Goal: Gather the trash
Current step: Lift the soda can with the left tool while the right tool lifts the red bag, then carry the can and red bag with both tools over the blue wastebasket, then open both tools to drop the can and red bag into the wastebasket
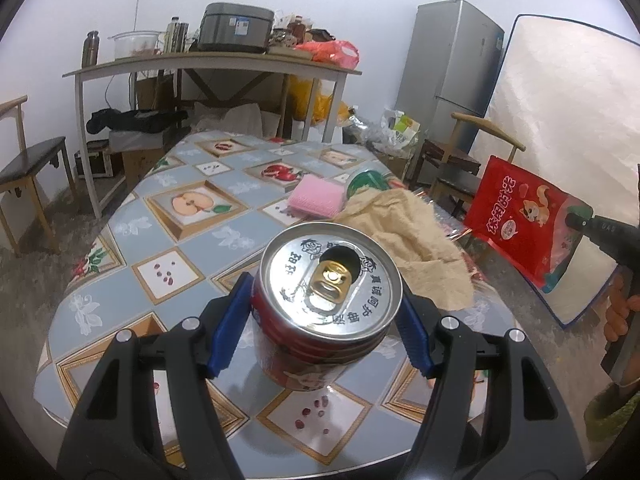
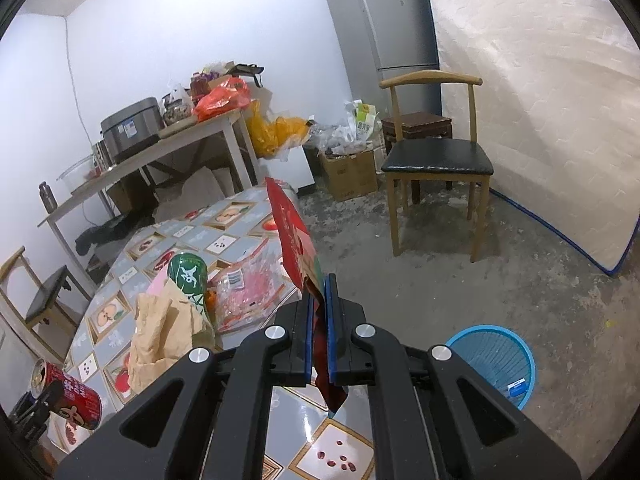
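Table (image 1: 132,216) fills mid-frame, still littered. Blue bin (image 2: 494,360) sits on the floor, lower right of the right view. Your right gripper (image 2: 319,312) is clamped tight on the red snack bag (image 2: 294,240), lifted off the table. Your left gripper (image 1: 324,320) pinches the red can (image 1: 320,344), centre frame, tilted. Step judged: carrying. Next: swing the bag over the bin, release.

On the worktop (image 1: 132,224), the cloth (image 1: 408,240) lies near the right edge, with the sponge (image 1: 316,198) just behind it and the upright can (image 2: 188,280) beside both. The wrapper (image 2: 248,284) lies at that right edge. The basket (image 2: 496,360) stands on the floor (image 2: 540,288), off the worktop's right side.
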Motion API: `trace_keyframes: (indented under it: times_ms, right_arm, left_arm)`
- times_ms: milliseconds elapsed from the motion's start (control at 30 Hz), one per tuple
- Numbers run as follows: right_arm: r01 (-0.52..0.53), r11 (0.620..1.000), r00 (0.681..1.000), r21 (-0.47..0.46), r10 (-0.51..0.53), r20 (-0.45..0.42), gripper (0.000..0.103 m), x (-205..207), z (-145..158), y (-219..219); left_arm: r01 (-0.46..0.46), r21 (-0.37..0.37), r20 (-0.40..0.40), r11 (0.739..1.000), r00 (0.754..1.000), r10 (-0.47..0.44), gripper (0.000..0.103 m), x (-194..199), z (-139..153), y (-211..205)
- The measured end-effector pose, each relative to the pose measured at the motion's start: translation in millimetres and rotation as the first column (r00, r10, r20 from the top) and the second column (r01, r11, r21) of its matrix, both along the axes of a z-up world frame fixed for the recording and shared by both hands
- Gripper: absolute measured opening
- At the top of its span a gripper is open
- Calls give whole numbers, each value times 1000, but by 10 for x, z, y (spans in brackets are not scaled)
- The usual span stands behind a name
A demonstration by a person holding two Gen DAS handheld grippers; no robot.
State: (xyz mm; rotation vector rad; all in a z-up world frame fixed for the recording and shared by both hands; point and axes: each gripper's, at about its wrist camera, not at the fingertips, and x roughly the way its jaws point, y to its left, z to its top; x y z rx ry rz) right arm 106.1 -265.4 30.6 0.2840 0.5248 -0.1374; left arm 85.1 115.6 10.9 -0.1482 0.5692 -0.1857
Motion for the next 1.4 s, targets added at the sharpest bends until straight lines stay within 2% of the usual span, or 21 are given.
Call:
trace_keyframes:
  times_ms: [233, 367, 533, 633, 867, 967, 1033, 1133, 1233, 1400]
  right_arm:
    - [30, 999, 999, 14, -30, 26, 5, -181, 67, -178]
    - [58, 998, 997, 18, -59, 45, 6, -309, 110, -299]
    - [118, 993, 991, 25, -119, 62, 6, -515, 136, -539]
    - [165, 986, 984, 36, -167, 65, 6, -656, 120, -726]
    - [274, 959, 960, 71, -278, 39, 6, -938, -54, -1209]
    - [318, 944, 947, 87, -320, 17, 6, -1023, -180, -1401]
    - [345, 932, 938, 110, -346, -5, 6, -1065, -291, -1554]
    - [379, 913, 926, 154, -374, -57, 6, -1082, -511, -1777]
    - [402, 888, 915, 224, -382, -128, 6, -1056, -805, -2013]
    - [436, 833, 896, 342, -367, -248, 6, -932, -1370, -2358]
  left_arm:
    - [52, -2, 52, 999, 997, -52, 64, -69, 214, -167]
    - [112, -3, 85, 994, 990, -111, 64, -73, 371, -363]
    - [224, -12, 120, 974, 968, -221, 64, -19, 547, -732]
    - [308, -13, 127, 951, 944, -304, 64, 44, 625, -1039]
    - [500, -44, 84, 865, 865, -496, 64, 282, 677, -1932]
    - [572, -75, 38, 817, 820, -571, 64, 451, 626, -2379]
    - [612, -103, -6, 784, 788, -616, 64, 577, 553, -2679]
    - [667, -168, -123, 726, 716, -687, 64, 811, 333, -3228]
    - [685, -191, -221, 703, 668, -711, 64, 959, 46, -3721]
    - [692, -179, -360, 699, 615, -701, 64, 1178, -438, -4359]
